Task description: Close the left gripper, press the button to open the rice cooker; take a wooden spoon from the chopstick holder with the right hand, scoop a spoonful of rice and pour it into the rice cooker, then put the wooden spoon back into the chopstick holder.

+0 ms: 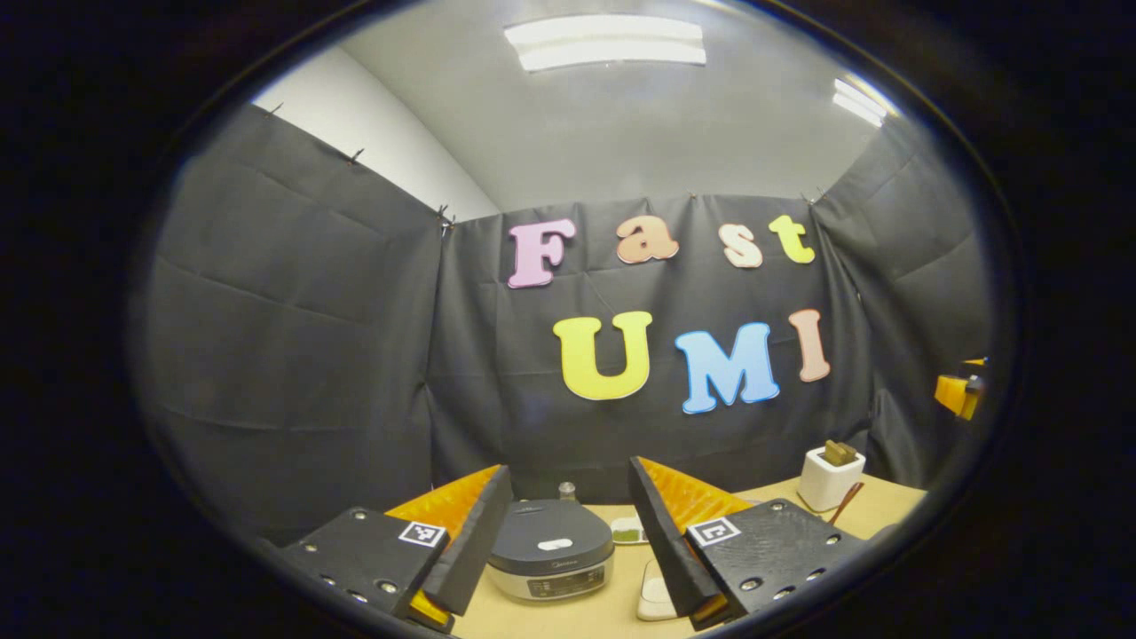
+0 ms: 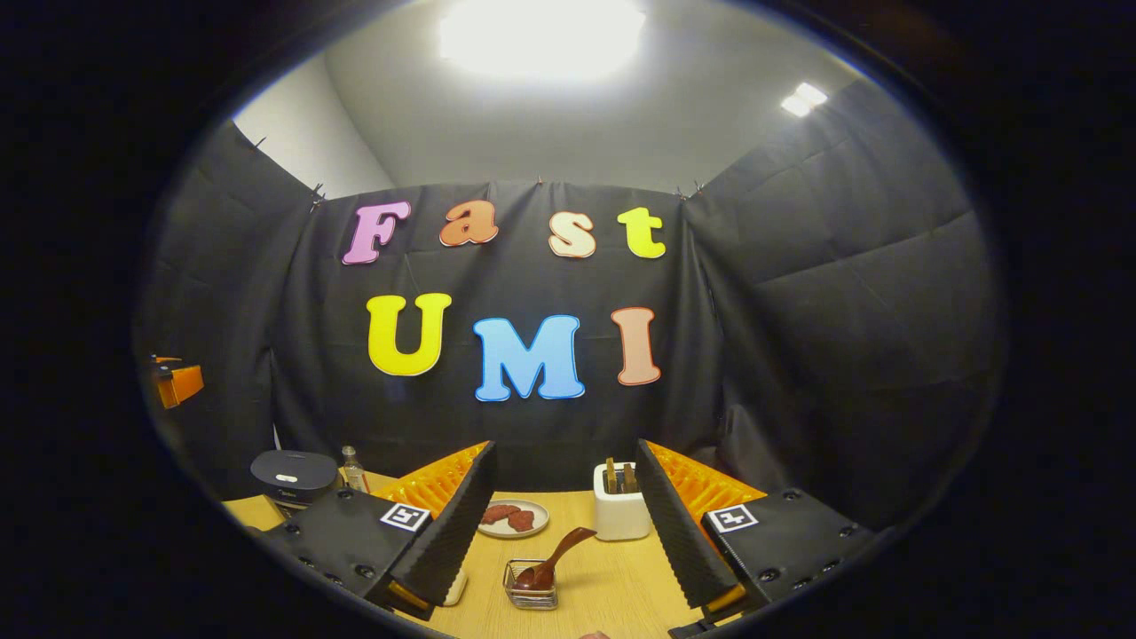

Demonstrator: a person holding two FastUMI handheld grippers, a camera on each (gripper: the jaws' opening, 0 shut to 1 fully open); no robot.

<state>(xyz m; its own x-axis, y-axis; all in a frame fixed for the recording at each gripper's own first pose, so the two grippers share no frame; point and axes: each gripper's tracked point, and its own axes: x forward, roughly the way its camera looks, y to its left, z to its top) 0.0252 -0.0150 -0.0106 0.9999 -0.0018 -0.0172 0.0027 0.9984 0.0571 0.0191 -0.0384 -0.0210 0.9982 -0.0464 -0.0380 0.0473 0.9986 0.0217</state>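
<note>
Here both claws hang spread and holding nothing above the bench (image 2: 621,586). The left claw (image 1: 568,541) is lined up on the rice cooker (image 1: 550,550), whose lid is down; it must clench before it can press the button (image 1: 555,543), the pale oval patch on the middle of the lid that I take to be the release. The cooker looks heavy and squat with a smooth hard shell, so a firm straight push should not shift it, though a glancing one could slide off the rounded lid. The right claw (image 2: 564,532) faces the white chopstick holder (image 2: 619,513), which stands well to the right of the cooker, with a few wooden sticks poking out of its top. A wooden spoon (image 2: 555,559) lies just in front of the holder, its bowl resting in a small wire-framed glass cup (image 2: 531,584) and its handle slanting up toward the holder. The spoon should be light, stiff and somewhat slick; the upper handle is the place to pinch it, across its width, so the bowl stays level. A plate (image 2: 513,518) with reddish pieces sits between the cooker and the holder.
</note>
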